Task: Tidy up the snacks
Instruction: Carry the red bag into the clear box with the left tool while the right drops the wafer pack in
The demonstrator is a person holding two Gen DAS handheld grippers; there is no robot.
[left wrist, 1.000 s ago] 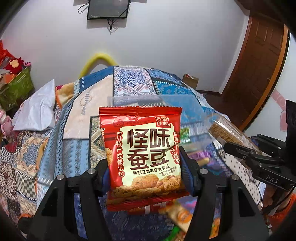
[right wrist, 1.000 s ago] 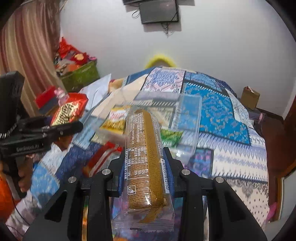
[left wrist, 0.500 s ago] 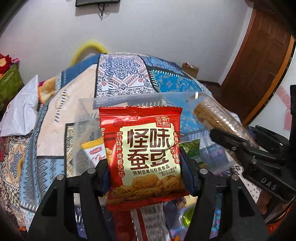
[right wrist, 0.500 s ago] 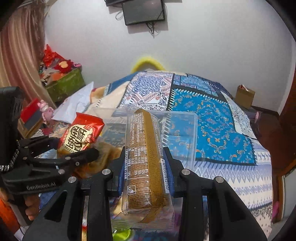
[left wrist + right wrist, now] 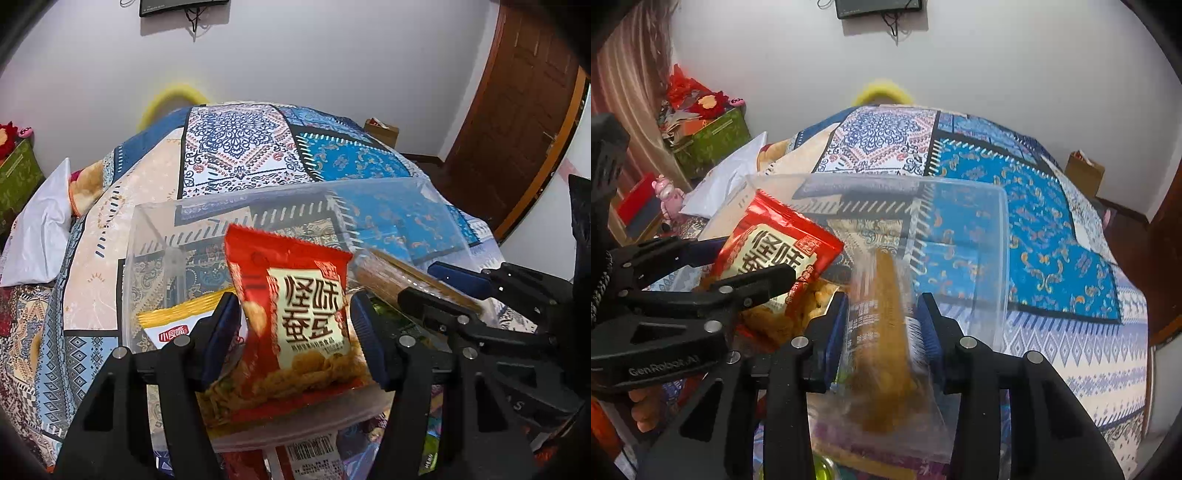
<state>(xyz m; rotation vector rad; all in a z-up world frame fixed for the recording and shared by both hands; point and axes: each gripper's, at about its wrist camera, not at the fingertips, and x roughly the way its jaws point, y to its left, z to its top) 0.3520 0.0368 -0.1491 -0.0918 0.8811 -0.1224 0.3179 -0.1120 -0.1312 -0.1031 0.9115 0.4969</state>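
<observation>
Left gripper (image 5: 295,325) parted, red bean pouch (image 5: 295,317) loose between pads, tipping into clear bin (image 5: 155,221). Right gripper (image 5: 882,325) opening; biscuit sleeve (image 5: 886,332) blurred, probably slipping. Light, crinkly, crushable: pinch mid-body.

The right gripper (image 5: 882,321) points down over a clear plastic bin (image 5: 1001,258) on a patterned bedspread (image 5: 1052,240). Its jaws are opening around a blurred biscuit sleeve (image 5: 886,332) standing between them. At left, the left gripper (image 5: 753,262) has a red snack bag (image 5: 772,251) between its fingers, tilted over the bin's left rim.
</observation>
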